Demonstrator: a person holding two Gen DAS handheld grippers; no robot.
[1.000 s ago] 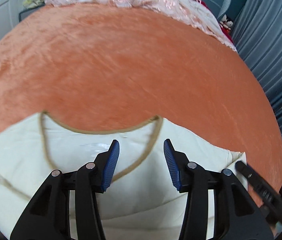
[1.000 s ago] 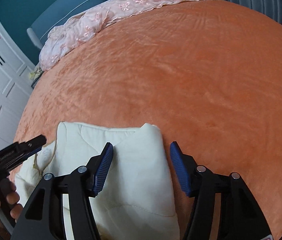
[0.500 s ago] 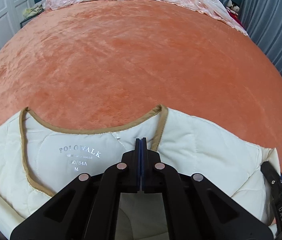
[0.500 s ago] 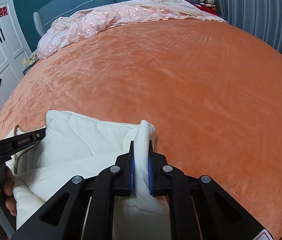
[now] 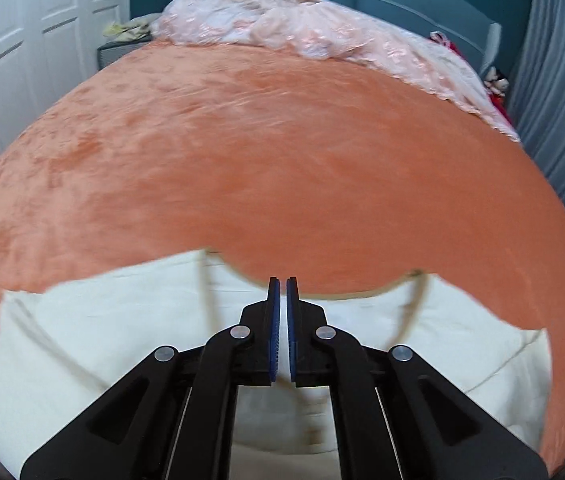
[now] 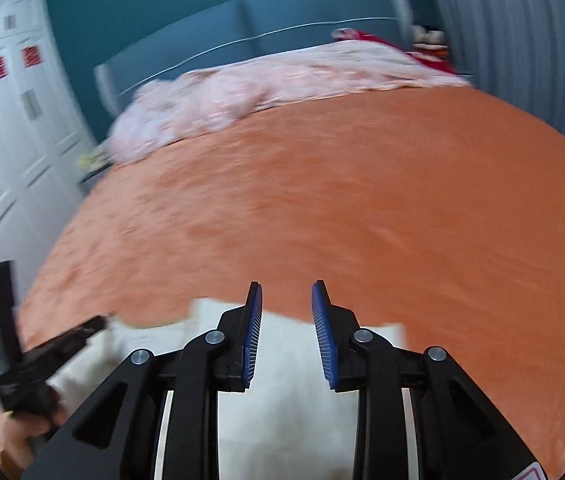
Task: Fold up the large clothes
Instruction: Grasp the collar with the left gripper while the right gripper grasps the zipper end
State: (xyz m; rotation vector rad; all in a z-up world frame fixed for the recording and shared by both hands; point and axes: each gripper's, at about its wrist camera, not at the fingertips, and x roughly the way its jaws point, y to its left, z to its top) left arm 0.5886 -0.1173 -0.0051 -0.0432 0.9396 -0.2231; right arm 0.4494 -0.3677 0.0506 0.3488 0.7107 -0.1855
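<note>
The cream quilted jacket with tan-trimmed neckline (image 5: 102, 344) lies on the orange plush bedspread (image 5: 282, 168) at the bed's near edge. Only the left wrist view shows the neckline; there the left claw (image 5: 283, 330) is pressed nearly together, whether on fabric I cannot tell. The right wrist view shows the right claw (image 6: 286, 334) spread above the jacket, and the person's left hand (image 6: 16, 438) gripping its black handle.
</note>
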